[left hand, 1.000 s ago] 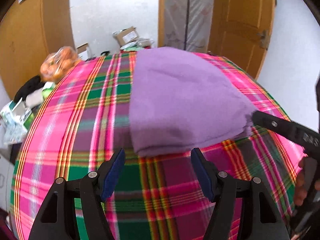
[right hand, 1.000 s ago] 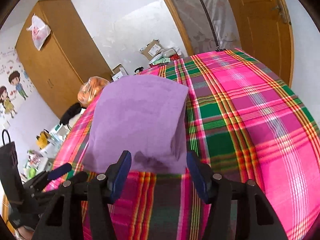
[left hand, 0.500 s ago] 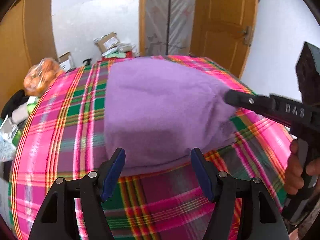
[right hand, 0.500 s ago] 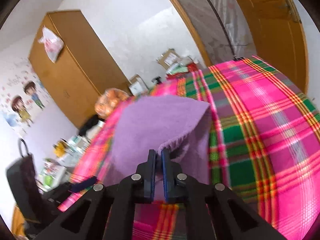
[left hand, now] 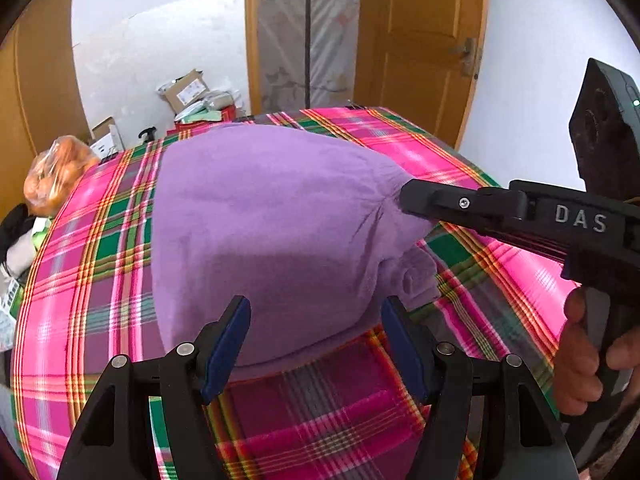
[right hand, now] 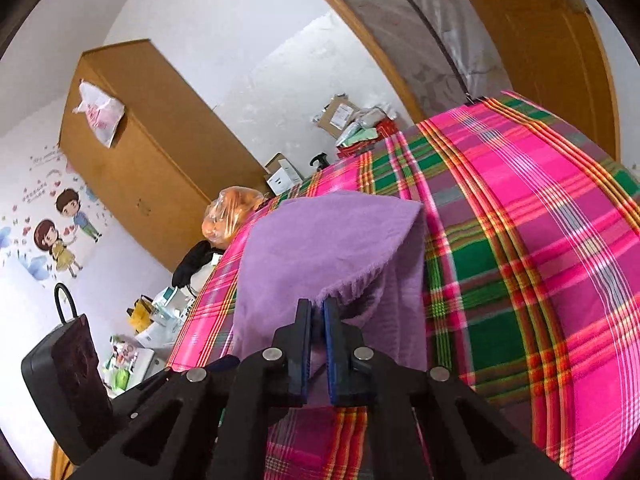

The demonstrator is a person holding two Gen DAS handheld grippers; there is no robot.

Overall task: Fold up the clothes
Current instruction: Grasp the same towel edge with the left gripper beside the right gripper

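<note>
Right gripper (right hand: 316, 312) pinching raised corner of purple cloth (left hand: 272, 216) over plaid bedspread (left hand: 100, 240); left gripper (left hand: 316, 320) spread wide.

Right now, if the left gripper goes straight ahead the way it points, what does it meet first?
Most likely the purple cloth: its near edge lies just ahead of the left gripper, whose jaws stand open above the plaid bedspread. Depth is hard to judge.
</note>
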